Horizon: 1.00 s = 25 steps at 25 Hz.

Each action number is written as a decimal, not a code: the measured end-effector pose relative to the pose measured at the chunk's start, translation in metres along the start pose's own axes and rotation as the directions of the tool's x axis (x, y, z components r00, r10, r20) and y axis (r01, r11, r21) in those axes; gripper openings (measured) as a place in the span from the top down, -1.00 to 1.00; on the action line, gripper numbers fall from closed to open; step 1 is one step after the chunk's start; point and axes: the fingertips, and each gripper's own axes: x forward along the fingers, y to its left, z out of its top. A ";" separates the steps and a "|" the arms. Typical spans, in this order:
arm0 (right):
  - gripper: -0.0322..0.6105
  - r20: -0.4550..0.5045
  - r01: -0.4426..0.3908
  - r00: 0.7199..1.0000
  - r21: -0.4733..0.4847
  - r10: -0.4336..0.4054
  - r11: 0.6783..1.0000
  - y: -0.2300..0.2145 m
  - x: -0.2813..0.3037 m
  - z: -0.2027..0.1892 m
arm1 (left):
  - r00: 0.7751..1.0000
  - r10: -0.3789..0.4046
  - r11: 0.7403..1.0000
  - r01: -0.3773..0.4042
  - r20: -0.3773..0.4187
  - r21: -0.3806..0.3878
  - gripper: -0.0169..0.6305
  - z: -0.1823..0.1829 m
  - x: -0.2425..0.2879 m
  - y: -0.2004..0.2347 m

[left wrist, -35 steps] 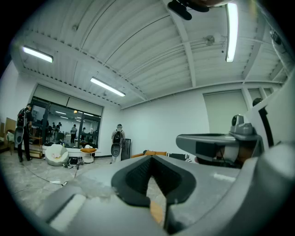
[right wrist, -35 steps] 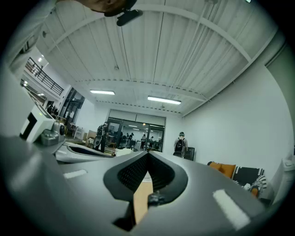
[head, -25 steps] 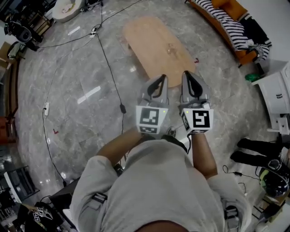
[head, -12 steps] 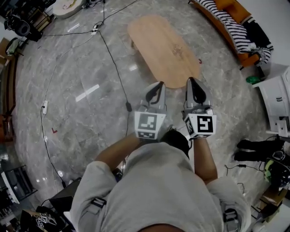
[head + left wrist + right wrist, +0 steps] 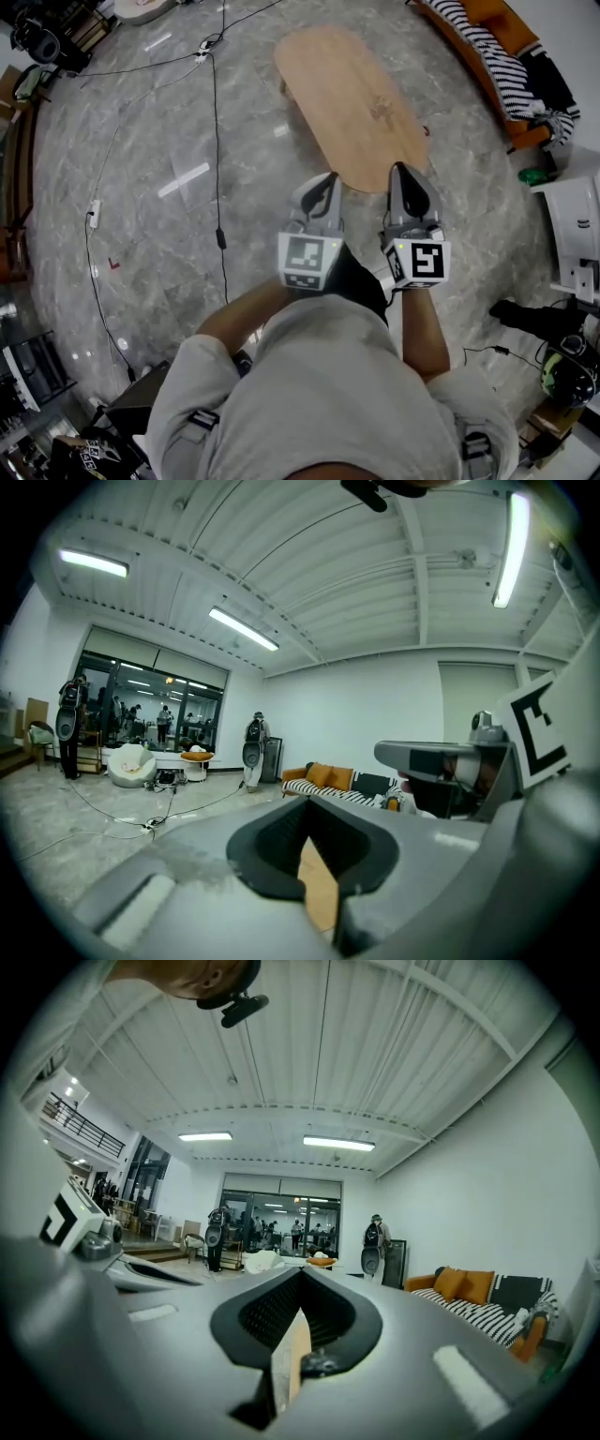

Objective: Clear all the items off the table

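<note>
the wooden bench point(image 5: 349, 98) stands on the floor just ahead, and its top looks bare — i see no item on it. the left tongs point(image 5: 327, 180) and the right tongs point(image 5: 401, 171) are both closed on nothing, side by side near its end — probably resting, since there is nothing to pick.

Table point(image 5: 347, 103) tan wood; floor point(image 5: 141, 216) grey marble veining; sofa point(image 5: 487, 52) orange w/ b/w stripes.
</note>
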 end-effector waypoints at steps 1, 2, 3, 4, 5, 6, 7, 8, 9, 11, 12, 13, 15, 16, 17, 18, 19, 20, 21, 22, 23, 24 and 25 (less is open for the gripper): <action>0.88 -0.020 0.005 1.000 0.000 -0.005 1.000 -0.006 0.012 -0.007 | 1.000 0.010 1.000 -0.010 -0.006 0.002 0.89 0.000 0.009 0.009; 0.88 -0.040 0.010 0.999 0.002 -0.009 1.000 -0.013 0.025 -0.014 | 1.000 0.022 1.000 -0.022 -0.012 0.005 0.89 0.000 0.019 0.018; 0.88 -0.057 0.011 0.998 0.007 -0.011 1.000 -0.019 0.039 -0.020 | 0.999 0.036 0.999 -0.036 -0.019 0.007 0.89 0.000 0.028 0.029; 0.88 -0.072 0.010 0.997 0.016 -0.009 1.000 -0.024 0.052 -0.026 | 0.998 0.049 0.999 -0.049 -0.028 0.010 0.89 0.000 0.038 0.040; 0.88 -0.084 0.005 0.996 0.025 -0.003 1.000 -0.030 0.066 -0.030 | 0.997 0.062 0.998 -0.061 -0.039 0.011 0.89 0.001 0.048 0.051; 0.88 -0.092 -0.005 0.996 0.031 0.008 1.000 -0.034 0.080 -0.032 | 0.996 0.073 0.997 -0.072 -0.051 0.011 0.89 0.001 0.060 0.061; 0.88 -0.099 -0.017 0.995 0.035 0.021 0.999 -0.037 0.094 -0.034 | 0.995 0.082 0.997 -0.081 -0.064 0.008 0.89 0.002 0.071 0.070; 0.88 -0.106 -0.030 0.994 0.037 0.034 0.999 -0.041 0.106 -0.036 | 0.993 0.087 0.996 -0.087 -0.077 0.005 0.89 0.003 0.082 0.077; 0.88 -0.113 -0.040 0.993 0.040 0.044 0.998 -0.046 0.116 -0.039 | 0.992 0.090 0.996 -0.090 -0.089 0.003 0.89 0.003 0.093 0.082; 0.88 -0.127 -0.049 0.990 0.062 0.057 0.997 -0.058 0.135 -0.049 | 0.989 0.095 0.995 -0.094 -0.115 0.010 0.89 0.000 0.112 0.089; 0.88 -0.130 -0.052 0.990 0.077 0.061 0.996 -0.065 0.146 -0.054 | 0.986 0.097 0.995 -0.096 -0.132 0.014 0.89 -0.002 0.123 0.093; 0.88 -0.133 -0.054 0.989 0.093 0.066 0.994 -0.071 0.156 -0.060 | 0.984 0.099 0.995 -0.098 -0.149 0.016 0.89 -0.005 0.132 0.098; 0.88 -0.141 -0.057 0.987 0.117 0.073 0.992 -0.081 0.172 -0.072 | 0.978 0.103 0.995 -0.101 -0.179 0.018 0.89 -0.013 0.147 0.104; 0.88 -0.146 -0.057 0.986 0.126 0.075 0.990 -0.084 0.178 -0.078 | 0.975 0.104 0.995 -0.102 -0.194 0.021 0.89 -0.018 0.151 0.107; 0.88 -0.151 -0.055 0.986 0.136 0.076 0.989 -0.086 0.185 -0.084 | 0.972 0.103 0.995 -0.100 -0.212 0.026 0.89 -0.022 0.154 0.110; 0.88 -0.154 -0.051 0.985 0.144 0.073 0.988 -0.086 0.190 -0.089 | 0.969 0.099 0.995 -0.094 -0.228 0.032 0.89 -0.026 0.157 0.113; 0.88 -0.155 -0.046 0.985 0.152 0.070 0.987 -0.087 0.194 -0.093 | 0.966 0.093 0.996 -0.086 -0.240 0.038 0.89 -0.029 0.160 0.115; 0.88 -0.157 -0.040 0.986 0.159 0.065 0.986 -0.087 0.197 -0.096 | 0.965 0.087 0.996 -0.078 -0.246 0.044 0.89 -0.031 0.163 0.118; 0.88 -0.160 -0.034 0.985 0.166 0.061 0.986 -0.089 0.201 -0.100 | 0.965 0.083 0.996 -0.074 -0.248 0.049 0.89 -0.032 0.167 0.121; 0.88 -0.164 -0.028 0.985 0.173 0.057 0.985 -0.091 0.205 -0.103 | 0.965 0.083 0.996 -0.072 -0.250 0.051 0.89 -0.032 0.173 0.125; 0.88 -0.170 -0.021 0.984 0.180 0.052 0.983 -0.093 0.211 -0.107 | 0.964 0.083 0.996 -0.073 -0.252 0.049 0.89 -0.031 0.180 0.130; 0.88 -0.176 -0.014 0.983 0.187 0.048 0.982 -0.095 0.217 -0.110 | 0.964 0.083 0.996 -0.073 -0.253 0.049 0.89 -0.029 0.188 0.135; 0.88 -0.182 -0.008 0.982 0.191 0.044 0.981 -0.097 0.223 -0.113 | 0.965 0.081 0.996 -0.069 -0.251 0.054 0.89 -0.026 0.196 0.139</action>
